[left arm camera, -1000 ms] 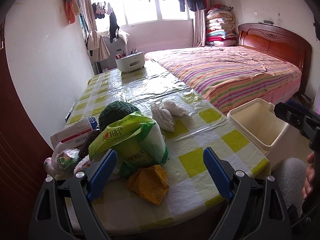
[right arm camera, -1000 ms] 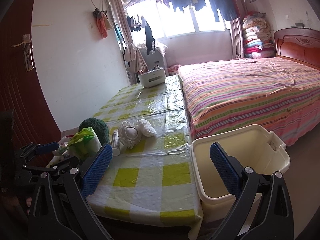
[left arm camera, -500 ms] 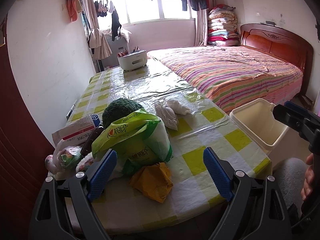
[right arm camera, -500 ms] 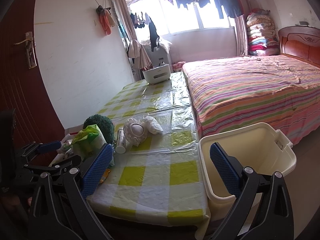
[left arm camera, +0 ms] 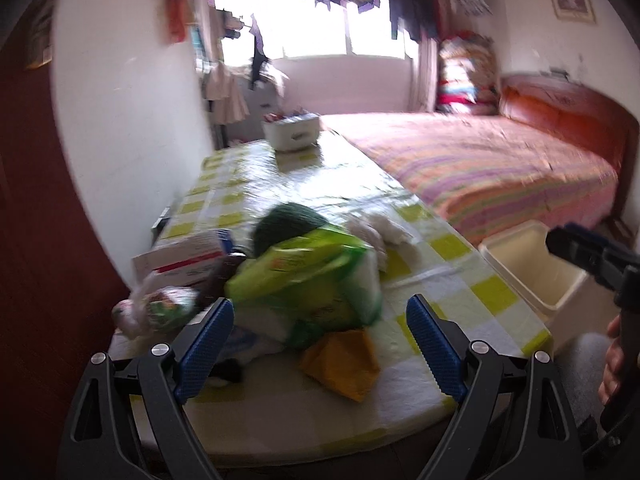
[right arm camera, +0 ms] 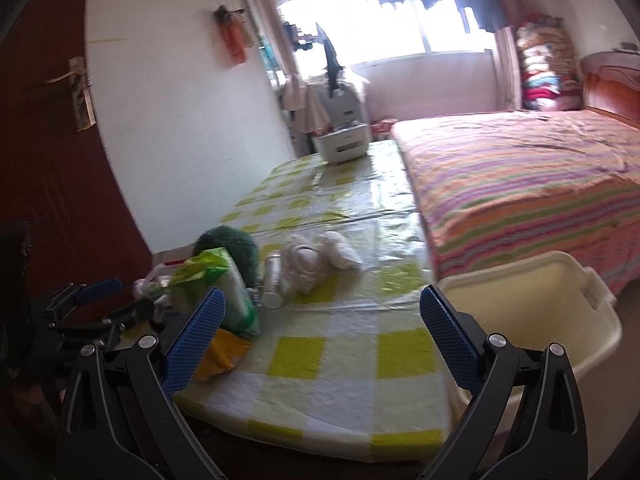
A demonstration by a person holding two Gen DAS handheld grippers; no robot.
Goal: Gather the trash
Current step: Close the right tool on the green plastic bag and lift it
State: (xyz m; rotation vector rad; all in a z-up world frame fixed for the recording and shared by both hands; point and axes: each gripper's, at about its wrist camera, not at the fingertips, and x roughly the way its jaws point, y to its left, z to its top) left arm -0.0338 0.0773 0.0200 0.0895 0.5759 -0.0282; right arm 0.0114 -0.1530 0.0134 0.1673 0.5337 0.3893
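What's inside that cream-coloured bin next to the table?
The bin looks empty: its pale inner walls and part of the floor show bare. The right gripper hangs open in front, and one finger and the near rim hide the closest part of the bottom.

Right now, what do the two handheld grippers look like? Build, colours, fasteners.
Both match. The left gripper and right gripper have black plastic arms with triangular cutouts and round silver rivets at the pivots. The jaws carry blue pads with a fine knurled texture. In the left wrist view the right gripper shows side-on: black body, blue pad, black handle in a hand. No cables or sleeves visible.
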